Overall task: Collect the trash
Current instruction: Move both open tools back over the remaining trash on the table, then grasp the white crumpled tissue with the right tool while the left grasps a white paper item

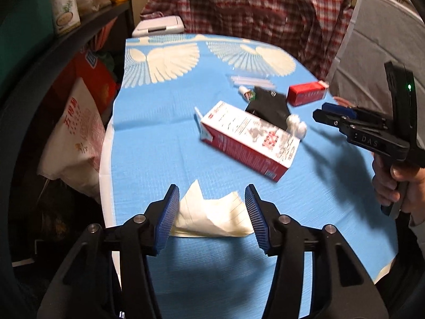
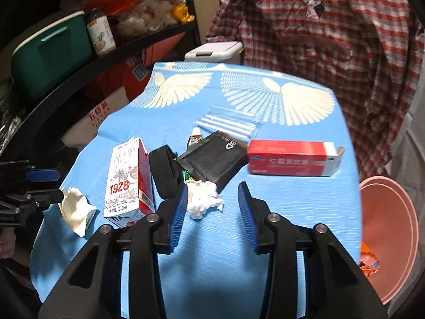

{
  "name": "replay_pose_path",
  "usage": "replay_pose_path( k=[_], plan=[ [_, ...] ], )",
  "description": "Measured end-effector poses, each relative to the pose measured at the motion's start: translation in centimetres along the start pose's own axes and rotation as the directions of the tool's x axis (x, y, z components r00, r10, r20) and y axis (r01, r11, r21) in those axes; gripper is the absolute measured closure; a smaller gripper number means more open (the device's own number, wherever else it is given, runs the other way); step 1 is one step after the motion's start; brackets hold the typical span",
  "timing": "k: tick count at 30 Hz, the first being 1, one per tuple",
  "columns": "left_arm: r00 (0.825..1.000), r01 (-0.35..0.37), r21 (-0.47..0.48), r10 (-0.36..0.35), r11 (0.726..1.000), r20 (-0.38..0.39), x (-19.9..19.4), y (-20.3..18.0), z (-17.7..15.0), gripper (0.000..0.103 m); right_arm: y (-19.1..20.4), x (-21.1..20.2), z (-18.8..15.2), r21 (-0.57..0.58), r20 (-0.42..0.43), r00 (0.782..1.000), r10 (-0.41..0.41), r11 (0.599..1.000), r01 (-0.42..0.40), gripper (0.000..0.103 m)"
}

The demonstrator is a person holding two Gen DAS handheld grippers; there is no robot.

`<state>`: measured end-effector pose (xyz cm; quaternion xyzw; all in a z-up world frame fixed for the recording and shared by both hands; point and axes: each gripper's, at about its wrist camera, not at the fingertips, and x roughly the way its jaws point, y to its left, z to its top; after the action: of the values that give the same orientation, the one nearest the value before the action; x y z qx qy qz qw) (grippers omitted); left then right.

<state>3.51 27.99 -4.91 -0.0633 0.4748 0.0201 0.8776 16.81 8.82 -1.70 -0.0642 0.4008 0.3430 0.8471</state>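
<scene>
Left gripper (image 1: 211, 212) open astride folded paper napkin (image 1: 212, 218); right gripper (image 2: 211, 214) open before crumpled tissue (image 2: 203, 198).
Reaching stage: lower, close on each; pink bin (image 2: 390, 239) beside table's right edge.

A folded cream paper napkin (image 1: 212, 215) lies crumpled near the left edge of the blue-clothed table (image 1: 148, 159). Just beside it a red-and-white milk carton (image 2: 129, 178), marked 1928, lies on its side with its top torn open. A crumpled white tissue wad (image 2: 203, 198) sits toward the middle, touching a black flat pouch (image 2: 215, 160). A small tube (image 2: 196, 137) with a white cap peeks from under the pouch's far side, possibly glue. Farther back lies a clear packet of white sticks (image 2: 228, 122). Toward the right edge rests a red carton box (image 2: 290, 158), one end flap open.
</scene>
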Motion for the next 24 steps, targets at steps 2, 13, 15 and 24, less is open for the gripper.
replay_pose_path(
  k=[2, 13, 15, 24],
  plan=[
    [1.000, -0.012, -0.004, 0.012, 1.000, -0.021, 0.3, 0.3, -0.3, 0.052, 0.1, 0.9, -0.2, 0.000, -0.022, 1.000, 0.001, 1.000, -0.001, 0.058],
    [0.993, -0.032, 0.009, 0.033, 0.999, -0.110, 2.0, 0.0, -0.6, 0.079, 0.8, 3.6, -1.0, -0.029, -0.109, 0.994, 0.007, 1.000, -0.011, 0.057],
    [0.993, -0.046, 0.005, 0.046, 0.999, -0.104, 1.7, 0.3, -0.5, 0.091, 0.8, 3.5, -1.2, -0.037, -0.112, 0.994, 0.006, 0.999, -0.010, 0.074],
    [0.998, -0.059, -0.032, 0.059, 0.998, -0.015, -0.7, 0.3, 0.9, 0.097, 0.3, 1.3, -0.9, -0.037, -0.078, 0.997, 0.017, 0.999, -0.020, 0.090]
  ],
)
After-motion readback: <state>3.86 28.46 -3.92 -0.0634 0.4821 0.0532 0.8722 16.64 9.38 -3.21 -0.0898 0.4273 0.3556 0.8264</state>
